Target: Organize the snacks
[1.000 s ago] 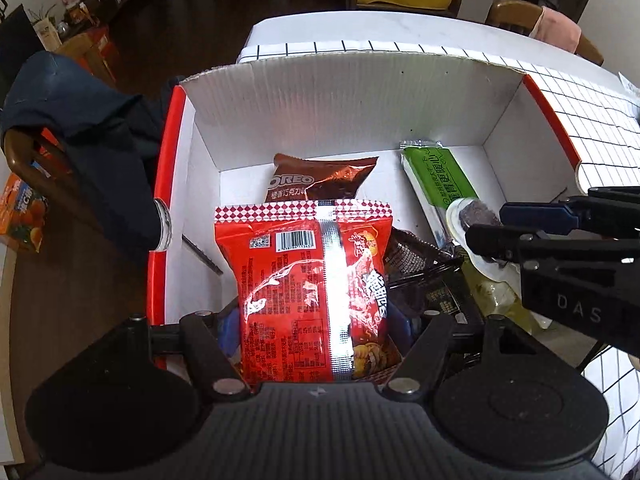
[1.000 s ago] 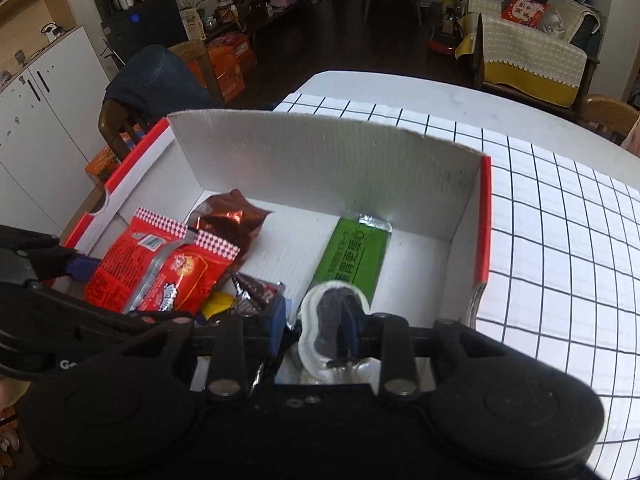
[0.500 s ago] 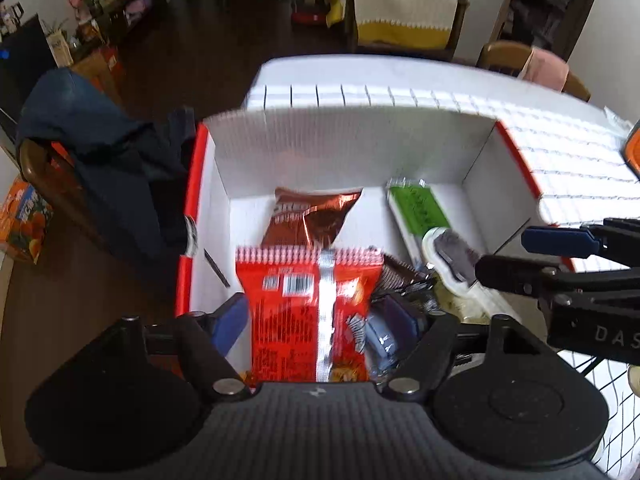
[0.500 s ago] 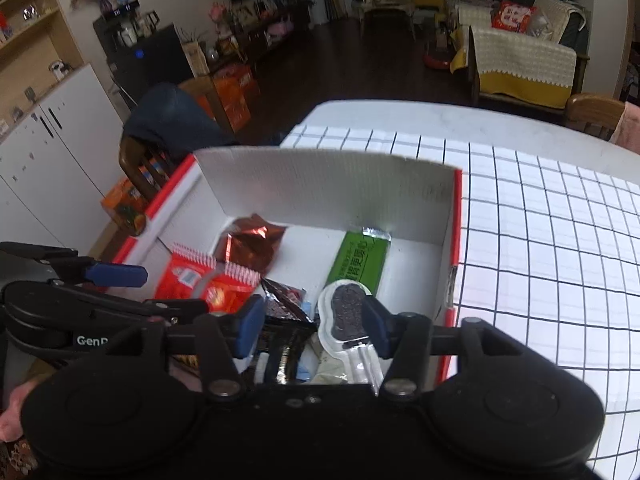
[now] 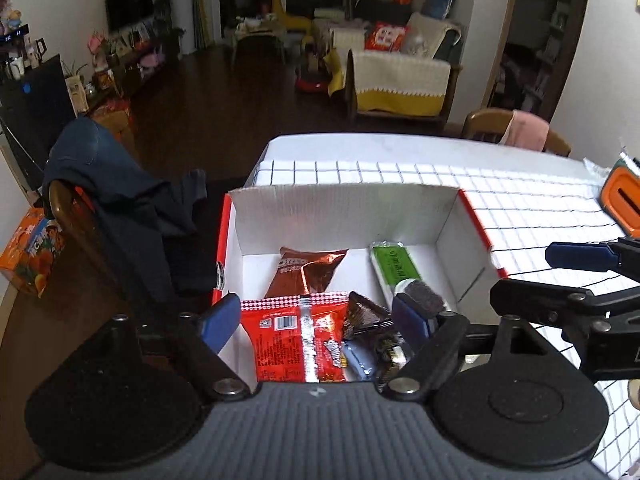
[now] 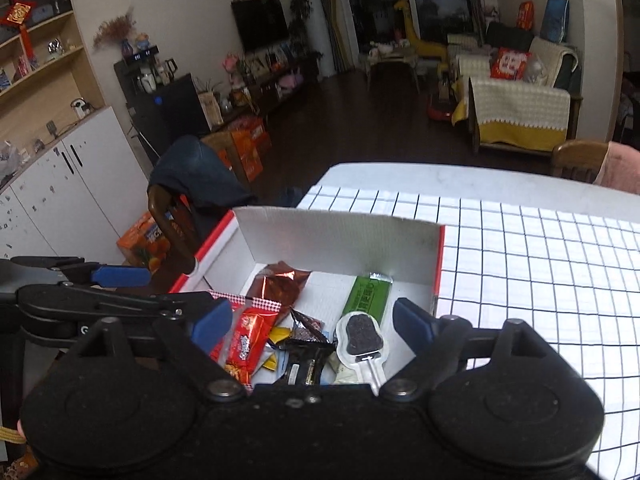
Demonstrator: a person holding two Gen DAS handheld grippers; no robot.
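The snacks are all in the white box (image 5: pixel 344 216) with the red rim. A red packet (image 5: pixel 296 340) lies at the near side, a brown Oreo bag (image 5: pixel 306 270) behind it, a green bar (image 5: pixel 394 270) on the right, and a clear-wrapped dark ice pop (image 6: pixel 362 336) in front of the bar. Some small dark wrappers (image 5: pixel 366 316) sit in the middle.

The left gripper (image 5: pixel 320 320) and the right gripper (image 6: pixel 312 326) hang above the box. Both sets of jaws are opening wide, and nothing is pinched in them.

The job looks almost done. No loose snacks show on the table (image 6: pixel 540 264), though much of it is out of view.

The table wears a white cloth with black squares. A chair (image 5: pixel 84 216) with a dark jacket stands beside it. Behind are a dark floor, a sofa (image 6: pixel 516 108) and a TV (image 6: pixel 262 24).
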